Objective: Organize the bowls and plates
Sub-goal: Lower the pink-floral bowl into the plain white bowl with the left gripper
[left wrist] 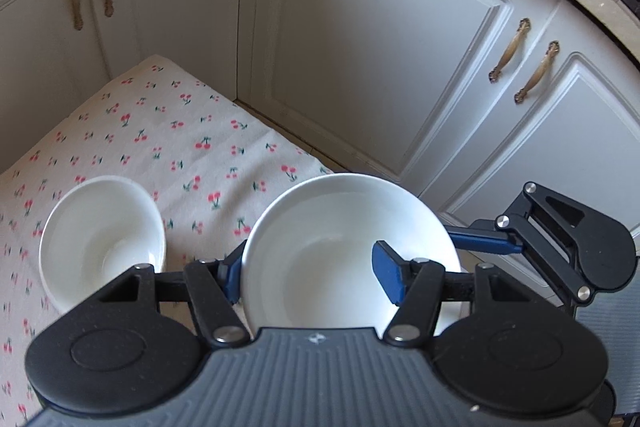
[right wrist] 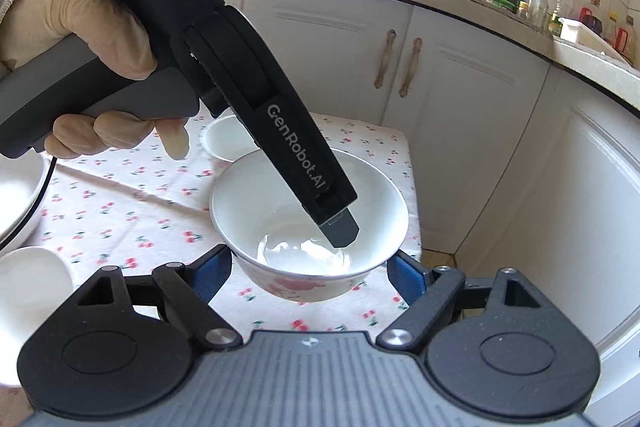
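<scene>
The left tool [left wrist: 316, 273] is pinching the wall of a white bowl [left wrist: 340, 255] at lower centre of the left wrist view, one pad inside and one outside, lifting it off the cherry-print desk [left wrist: 180, 147]. The right tool [right wrist: 310, 273] is waiting spread apart under the bowl's foot. A second bowl [left wrist: 100, 239] is sitting at lower left. Glazed ceramic held by one thin edge could pivot or slip, dropping onto the desk or clipping that bowl.
</scene>
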Action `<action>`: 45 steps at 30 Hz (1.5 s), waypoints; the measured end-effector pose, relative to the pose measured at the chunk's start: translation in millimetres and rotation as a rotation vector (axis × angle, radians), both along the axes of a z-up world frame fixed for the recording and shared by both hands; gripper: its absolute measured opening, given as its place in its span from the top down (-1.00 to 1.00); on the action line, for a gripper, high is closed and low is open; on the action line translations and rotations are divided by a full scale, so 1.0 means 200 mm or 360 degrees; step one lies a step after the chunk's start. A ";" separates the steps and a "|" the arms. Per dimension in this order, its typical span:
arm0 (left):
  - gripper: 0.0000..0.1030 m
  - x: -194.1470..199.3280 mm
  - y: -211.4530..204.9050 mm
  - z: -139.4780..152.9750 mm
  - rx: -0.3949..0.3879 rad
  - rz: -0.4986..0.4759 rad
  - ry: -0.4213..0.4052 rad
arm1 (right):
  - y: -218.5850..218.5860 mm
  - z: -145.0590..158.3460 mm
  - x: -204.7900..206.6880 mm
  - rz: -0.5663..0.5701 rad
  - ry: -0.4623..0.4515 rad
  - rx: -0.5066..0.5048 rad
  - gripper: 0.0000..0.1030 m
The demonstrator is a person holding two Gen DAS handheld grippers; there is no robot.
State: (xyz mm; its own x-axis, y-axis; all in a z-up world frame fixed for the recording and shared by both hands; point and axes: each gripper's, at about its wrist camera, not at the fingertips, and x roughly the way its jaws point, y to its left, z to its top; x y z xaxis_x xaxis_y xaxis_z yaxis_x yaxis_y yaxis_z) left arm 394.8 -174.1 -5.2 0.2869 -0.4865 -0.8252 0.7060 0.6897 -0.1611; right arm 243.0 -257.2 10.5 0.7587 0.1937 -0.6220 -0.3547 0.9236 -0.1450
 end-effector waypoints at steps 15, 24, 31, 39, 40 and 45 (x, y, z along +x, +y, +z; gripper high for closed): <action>-0.21 -0.38 0.25 0.10 0.0003 0.0105 -0.0051 | 0.19 0.15 -0.35 0.0121 -0.0031 0.0044 -0.71; -0.21 -0.55 0.40 0.12 -0.0012 0.0164 -0.0069 | 0.30 0.18 -0.48 0.0204 -0.0019 0.0046 -0.71; -0.22 -0.63 0.51 0.09 -0.0017 0.0215 -0.0054 | 0.38 0.16 -0.52 0.0264 0.0041 0.0081 -0.71; -0.22 -0.70 0.62 0.03 -0.0021 0.0255 -0.0047 | 0.47 0.11 -0.56 0.0316 0.0095 0.0079 -0.71; -0.22 -0.71 0.63 0.02 -0.0018 0.0258 -0.0041 | 0.49 0.10 -0.56 0.0322 0.0101 0.0078 -0.71; -0.22 -0.74 0.65 -0.01 -0.0014 0.0267 -0.0035 | 0.50 0.08 -0.58 0.0346 0.0134 0.0094 -0.71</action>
